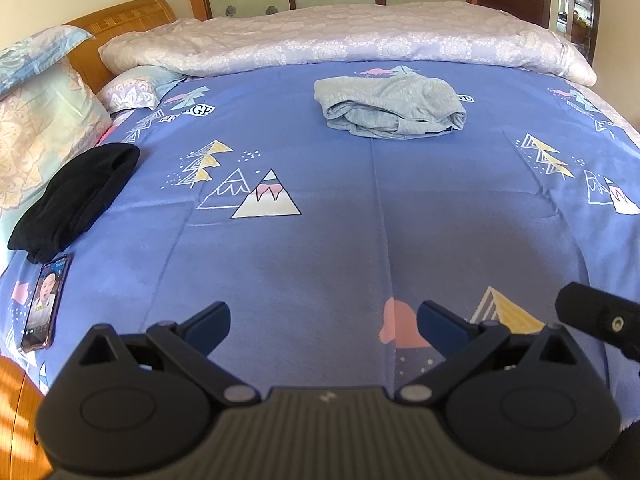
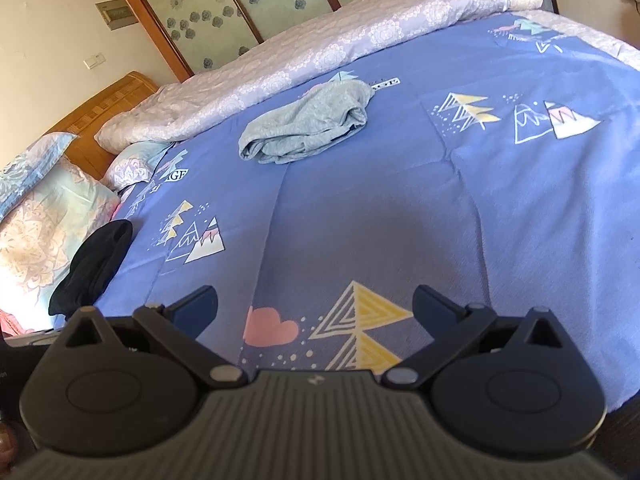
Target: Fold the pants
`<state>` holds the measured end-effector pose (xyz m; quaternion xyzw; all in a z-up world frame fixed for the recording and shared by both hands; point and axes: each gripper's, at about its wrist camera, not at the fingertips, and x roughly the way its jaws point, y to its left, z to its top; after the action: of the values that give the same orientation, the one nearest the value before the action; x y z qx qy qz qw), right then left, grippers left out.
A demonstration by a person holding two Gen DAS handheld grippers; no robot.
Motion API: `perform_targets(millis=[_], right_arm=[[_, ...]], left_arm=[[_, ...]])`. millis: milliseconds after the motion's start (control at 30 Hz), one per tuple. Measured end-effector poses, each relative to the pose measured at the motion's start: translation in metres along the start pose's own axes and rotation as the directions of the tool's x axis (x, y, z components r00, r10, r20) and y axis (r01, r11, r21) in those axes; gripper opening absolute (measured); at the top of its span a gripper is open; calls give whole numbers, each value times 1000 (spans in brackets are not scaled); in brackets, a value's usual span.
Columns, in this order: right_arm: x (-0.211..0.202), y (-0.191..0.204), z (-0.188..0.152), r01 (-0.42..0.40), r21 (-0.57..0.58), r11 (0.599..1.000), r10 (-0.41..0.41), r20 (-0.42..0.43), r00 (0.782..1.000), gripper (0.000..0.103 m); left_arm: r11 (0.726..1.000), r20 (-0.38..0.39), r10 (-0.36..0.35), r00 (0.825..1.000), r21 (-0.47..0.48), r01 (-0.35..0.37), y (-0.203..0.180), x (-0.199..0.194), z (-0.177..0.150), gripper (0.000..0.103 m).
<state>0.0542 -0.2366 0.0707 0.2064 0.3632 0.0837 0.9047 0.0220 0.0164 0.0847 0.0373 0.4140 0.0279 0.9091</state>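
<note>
Grey pants point(image 1: 390, 108) lie in a folded bundle on the blue patterned bedsheet point(image 1: 320, 220), far ahead near the rolled quilt. The right wrist view shows the same grey pants point(image 2: 308, 124) up and left of centre, on the bedsheet point(image 2: 400, 208). My left gripper point(image 1: 323, 322) hovers open over the near part of the sheet, nothing between its fingers. My right gripper point(image 2: 315, 306) is also open and empty, well short of the pants. Part of the right gripper shows at the right edge of the left wrist view.
A black garment point(image 1: 76, 200) lies at the left beside pillows point(image 1: 40, 120). A phone point(image 1: 46, 304) with its screen lit rests near the bed's left edge. A lilac quilt point(image 1: 340, 40) is bunched along the far side. A wooden headboard point(image 1: 120, 16) stands at the back left.
</note>
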Motion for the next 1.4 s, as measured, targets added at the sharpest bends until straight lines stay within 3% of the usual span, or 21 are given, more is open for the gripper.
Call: perform_targets(millis=[600, 1400], right_arm=[[-12, 6, 3, 87, -48, 995, -80, 131, 988, 103], [-7, 7, -1, 90, -30, 995, -87, 95, 992, 103]], left_arm=[[998, 63, 38, 997, 38, -40, -9, -9, 0, 103], [999, 21, 24, 999, 42, -25, -6, 1, -8, 103]])
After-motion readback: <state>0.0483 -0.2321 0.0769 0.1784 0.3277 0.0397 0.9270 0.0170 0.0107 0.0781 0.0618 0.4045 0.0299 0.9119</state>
